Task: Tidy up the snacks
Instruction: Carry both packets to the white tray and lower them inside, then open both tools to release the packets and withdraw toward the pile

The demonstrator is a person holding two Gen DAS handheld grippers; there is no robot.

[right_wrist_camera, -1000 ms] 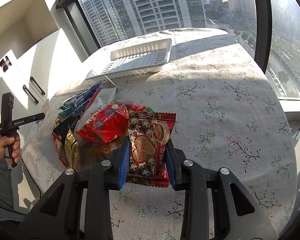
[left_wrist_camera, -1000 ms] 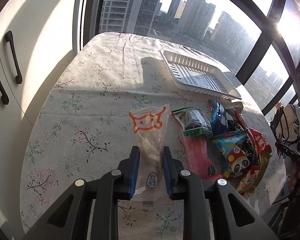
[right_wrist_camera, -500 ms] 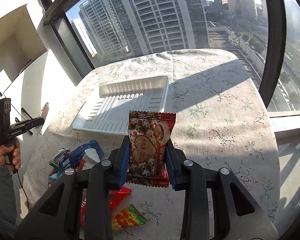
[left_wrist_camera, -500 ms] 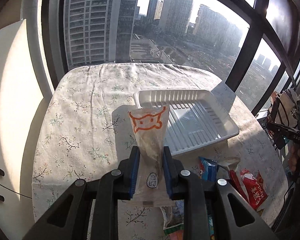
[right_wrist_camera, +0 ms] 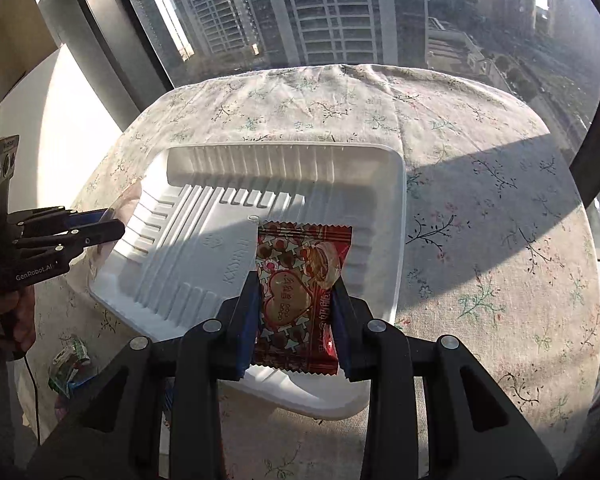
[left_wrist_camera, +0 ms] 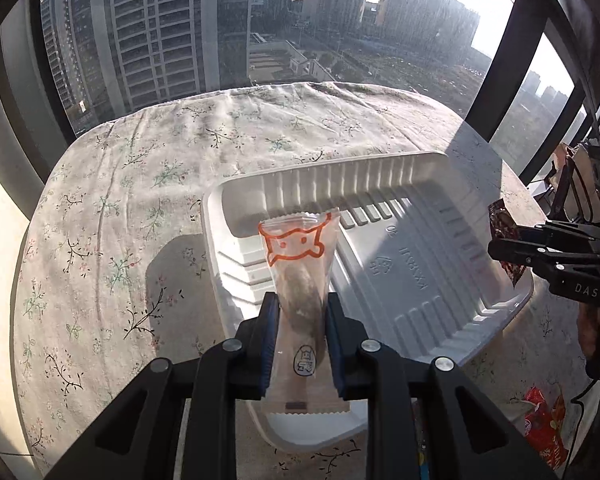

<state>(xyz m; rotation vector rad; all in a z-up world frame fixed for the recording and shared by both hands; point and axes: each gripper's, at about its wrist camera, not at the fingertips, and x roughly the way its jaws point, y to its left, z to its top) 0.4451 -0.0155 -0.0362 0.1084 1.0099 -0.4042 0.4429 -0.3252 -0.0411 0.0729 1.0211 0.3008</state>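
Both tools now above white tray (left_wrist_camera: 452,184) — floral cloth (left_wrist_camera: 120,208), perhaps wrinkled.

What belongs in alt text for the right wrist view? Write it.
The right gripper grips a red heart-print snack packet over an empty white ribbed tray on a floral tablecloth. The left gripper reaches in from the left; high-rises fill the window.

The left gripper (left_wrist_camera: 300,332) is closed on a clear packet (left_wrist_camera: 300,280) with an orange cat drawing, and holds it above the near left part of the white ribbed tray (left_wrist_camera: 440,280). At the right edge of the frame the right gripper (left_wrist_camera: 500,250) grips a dark red packet (left_wrist_camera: 500,222) over the tray's right rim. The flowered tablecloth (left_wrist_camera: 140,200) fills the left side, and a red wrapper (left_wrist_camera: 540,424) lies at the lower right.
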